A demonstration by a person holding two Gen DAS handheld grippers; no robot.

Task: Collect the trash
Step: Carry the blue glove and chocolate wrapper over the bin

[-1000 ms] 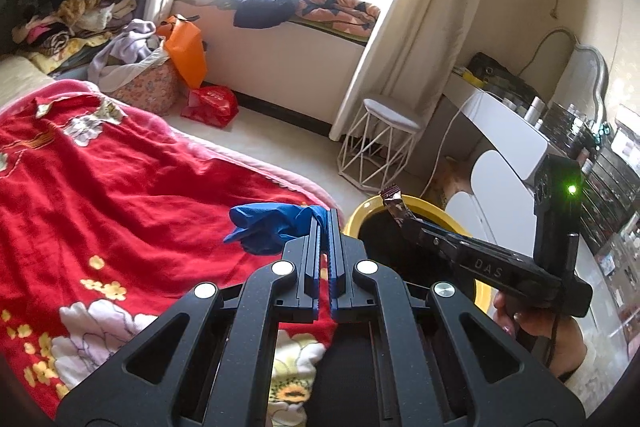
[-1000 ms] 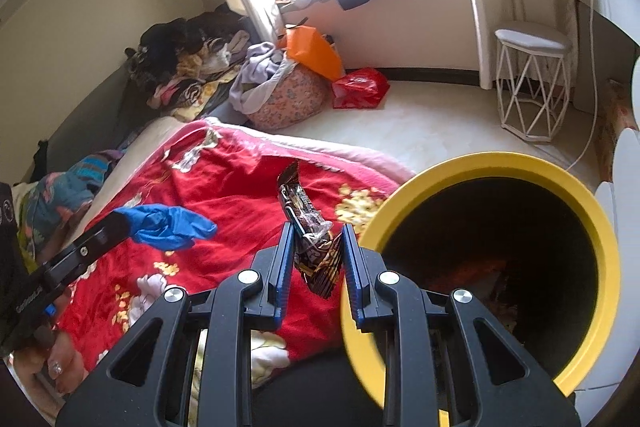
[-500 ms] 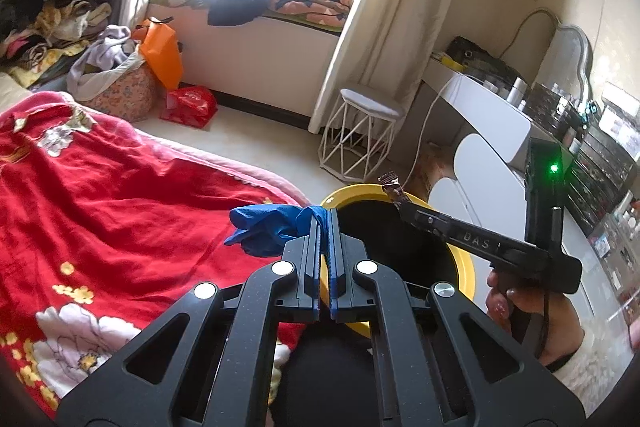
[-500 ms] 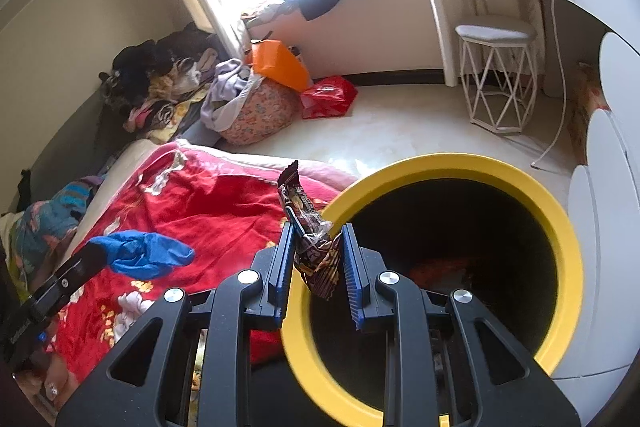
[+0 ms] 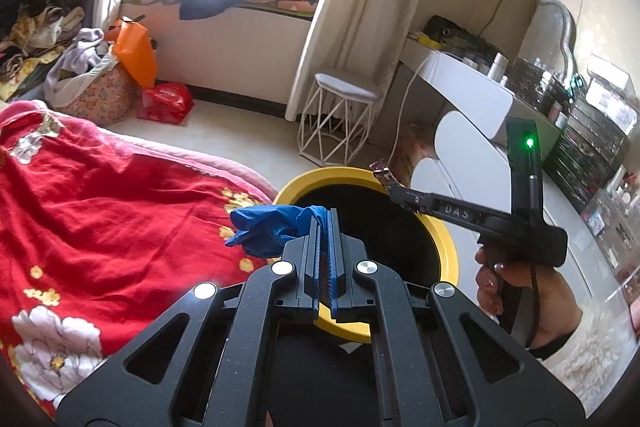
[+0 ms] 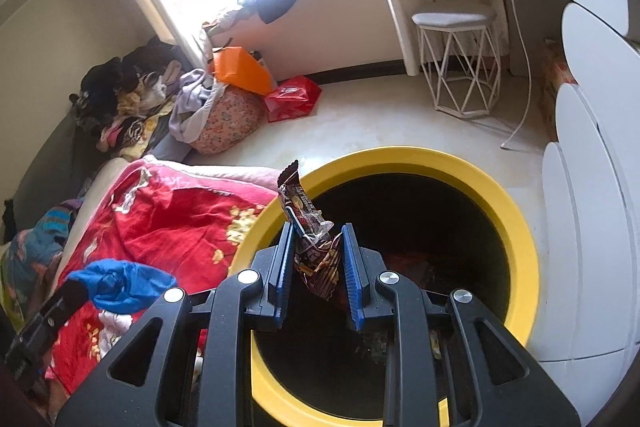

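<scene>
My left gripper (image 5: pixel 324 217) is shut on a crumpled blue glove (image 5: pixel 266 231), held at the near left rim of the yellow-rimmed black trash bin (image 5: pixel 444 239). The glove also shows in the right wrist view (image 6: pixel 124 285). My right gripper (image 6: pixel 318 239) is over the bin (image 6: pixel 516 227); its jaws have parted and a dark brown snack wrapper (image 6: pixel 310 239) sits loosely between them, above the bin's opening. In the left wrist view the right gripper (image 5: pixel 394 189) reaches over the bin's far rim with the wrapper's end (image 5: pixel 382 173) sticking out. Some trash lies inside the bin.
A bed with a red flowered blanket (image 5: pixel 100 211) lies left of the bin. A white wire stool (image 5: pixel 340 119) and a white dresser (image 5: pixel 472 147) stand beyond and right. Clothes piles, an orange bag (image 5: pixel 134 57) and a red bag (image 5: pixel 166 101) sit by the window.
Both grippers moved from over the bed toward the bin. The right gripper's jaws have opened wider around the wrapper, which now sits loose over the bin's opening.
</scene>
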